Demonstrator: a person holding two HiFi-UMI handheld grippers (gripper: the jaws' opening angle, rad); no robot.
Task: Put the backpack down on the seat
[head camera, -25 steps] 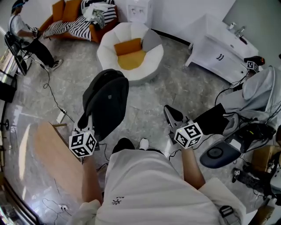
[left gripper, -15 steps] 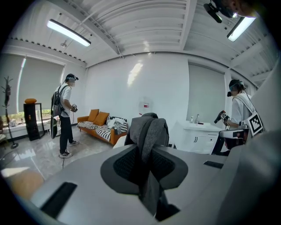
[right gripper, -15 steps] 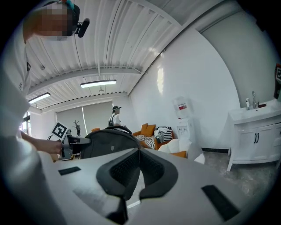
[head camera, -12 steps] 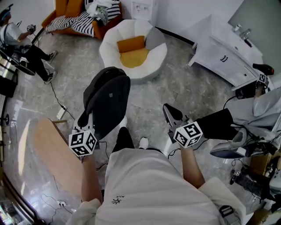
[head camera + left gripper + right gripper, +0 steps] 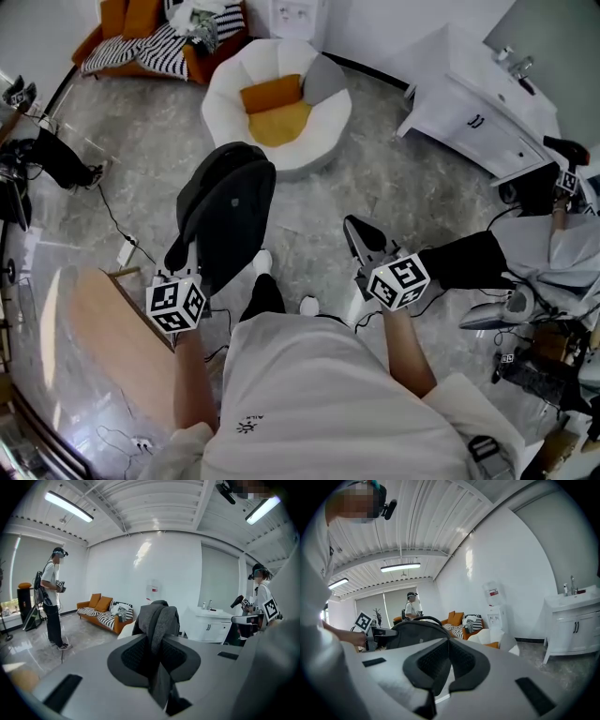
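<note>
Backpack [image 5: 230,211], black, hangs off the floor in front of the person, short of the seat.

Head view: left gripper [image 5: 183,255] grips the backpack at its lower near edge. Right gripper [image 5: 361,239] is off to the right, well apart from the bag, with nothing in it. Seat [image 5: 281,103] is a round white chair with an orange cushion, just beyond the backpack's far end. Grey stone floor [image 5: 375,187] is underneath.

Left gripper view: jaws are clamped on a grey strap [image 5: 157,625] of the backpack, and the strap rises up from between the pads. Striped sofa [image 5: 105,616] stands against the far wall, white cabinet [image 5: 211,625] to the right.

Right gripper view: jaws are closed together, tips touching, nothing between them. The backpack's dark rounded body shows to the left at the same height. The white seat sits behind, right of centre.
</note>
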